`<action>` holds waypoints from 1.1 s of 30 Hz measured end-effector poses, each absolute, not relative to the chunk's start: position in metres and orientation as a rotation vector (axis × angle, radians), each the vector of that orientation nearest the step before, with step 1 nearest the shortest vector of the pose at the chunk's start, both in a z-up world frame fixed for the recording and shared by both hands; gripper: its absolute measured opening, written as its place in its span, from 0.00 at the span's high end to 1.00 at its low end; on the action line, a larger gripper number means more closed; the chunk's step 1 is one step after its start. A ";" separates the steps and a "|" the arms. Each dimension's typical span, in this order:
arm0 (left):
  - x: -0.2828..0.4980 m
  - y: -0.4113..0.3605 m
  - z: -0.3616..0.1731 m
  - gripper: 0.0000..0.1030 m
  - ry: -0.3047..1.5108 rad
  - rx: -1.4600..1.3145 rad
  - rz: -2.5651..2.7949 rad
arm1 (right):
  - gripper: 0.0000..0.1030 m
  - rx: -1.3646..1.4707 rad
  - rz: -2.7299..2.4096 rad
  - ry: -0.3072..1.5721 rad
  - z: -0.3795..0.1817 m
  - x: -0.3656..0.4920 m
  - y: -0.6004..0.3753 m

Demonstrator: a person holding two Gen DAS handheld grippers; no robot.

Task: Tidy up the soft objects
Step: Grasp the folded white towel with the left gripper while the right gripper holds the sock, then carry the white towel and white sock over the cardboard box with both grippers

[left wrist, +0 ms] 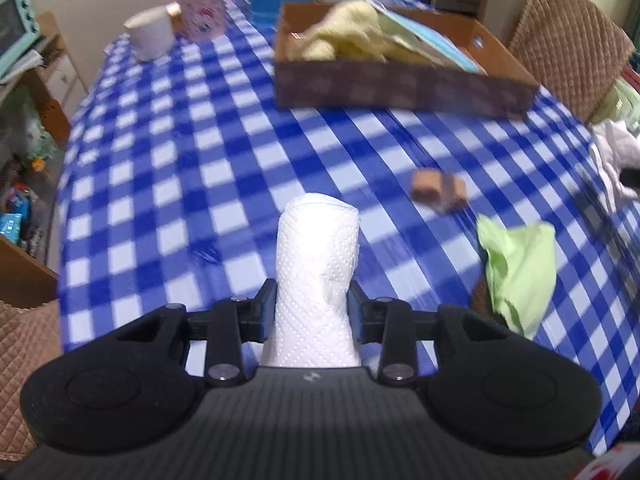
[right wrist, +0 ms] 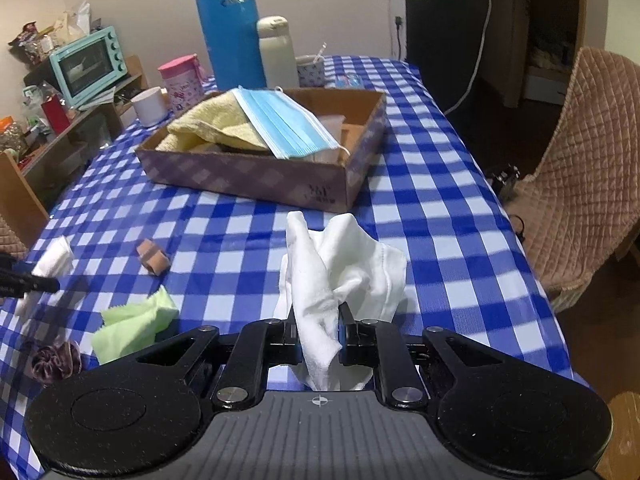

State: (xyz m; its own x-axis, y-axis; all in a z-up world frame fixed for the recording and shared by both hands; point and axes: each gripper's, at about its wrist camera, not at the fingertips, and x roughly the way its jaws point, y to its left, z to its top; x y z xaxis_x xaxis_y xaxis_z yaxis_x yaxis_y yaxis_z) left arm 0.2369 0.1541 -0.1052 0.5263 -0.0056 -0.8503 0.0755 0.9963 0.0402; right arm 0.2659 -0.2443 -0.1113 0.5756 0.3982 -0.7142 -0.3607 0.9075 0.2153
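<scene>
Left wrist view: riding on the left hand-held gripper [left wrist: 314,312], looking forward and steeply down over the checked tabletop [left wrist: 168,168], close in, blurred. Cardboard box [left wrist: 400,84] lying ahead, toward the far right.

Right wrist view: sitting on the right hand-held gripper [right wrist: 318,338], facing down the tabletop [right wrist: 432,216] at a shallower tilt, taking in the room beyond.

Both are sharing the box [right wrist: 256,180], green cloth [left wrist: 520,272] [right wrist: 134,326] and blue flask [right wrist: 230,24].

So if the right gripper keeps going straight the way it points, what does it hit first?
Probably the cardboard box, its near wall, after bare checkered tablecloth; the right gripper holds a white cloth, and depth is uncertain.
</scene>
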 end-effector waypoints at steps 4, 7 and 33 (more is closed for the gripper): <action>0.242 0.160 -0.087 0.67 0.972 0.076 -0.015 | 0.85 0.032 0.475 0.815 -0.100 0.273 -0.240; 0.251 0.159 -0.076 0.67 0.947 0.082 -0.006 | 0.85 0.020 0.499 0.786 -0.091 0.281 -0.235; 0.444 0.050 -0.027 0.67 0.790 0.162 -0.153 | 0.85 0.041 0.624 0.652 -0.052 0.434 -0.179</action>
